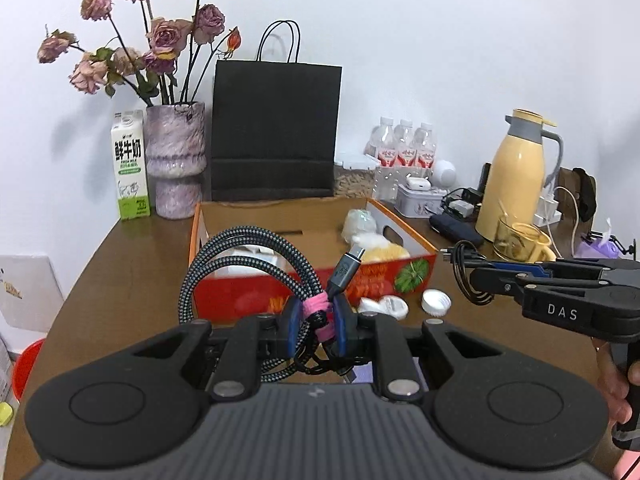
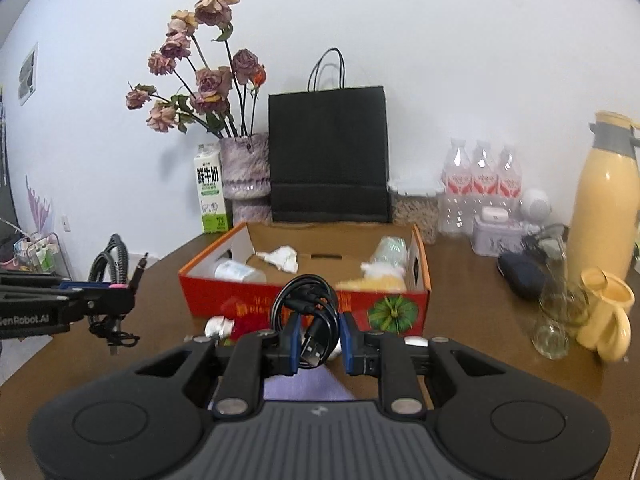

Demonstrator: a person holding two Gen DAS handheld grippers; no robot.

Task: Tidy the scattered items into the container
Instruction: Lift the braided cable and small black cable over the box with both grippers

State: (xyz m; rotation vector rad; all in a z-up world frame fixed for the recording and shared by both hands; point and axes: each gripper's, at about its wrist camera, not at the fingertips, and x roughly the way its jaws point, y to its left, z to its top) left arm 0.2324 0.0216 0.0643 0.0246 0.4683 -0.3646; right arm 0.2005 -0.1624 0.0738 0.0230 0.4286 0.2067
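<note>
My left gripper [image 1: 316,322] is shut on a coiled braided grey cable [image 1: 248,264] bound with a pink tie, held just in front of the red cardboard box [image 1: 256,296]. My right gripper [image 2: 320,332] is shut on a coiled black USB cable [image 2: 308,304], held above the table before the same box [image 2: 400,308]. The box holds crumpled tissue [image 2: 282,258], a white cup [image 2: 236,270] and yellow-white soft items [image 2: 380,274]. Each gripper shows in the other's view, the left [image 2: 120,300] and the right [image 1: 476,276]. White bottle caps [image 1: 436,302] lie on the table by the box.
Along the back stand a milk carton [image 1: 130,164], a vase of dried roses [image 1: 176,160], a black paper bag [image 1: 276,128] and water bottles [image 1: 404,148]. At right are a yellow thermos [image 1: 516,176], a yellow mug [image 2: 608,312], an empty glass [image 2: 554,320] and a tin [image 2: 496,234].
</note>
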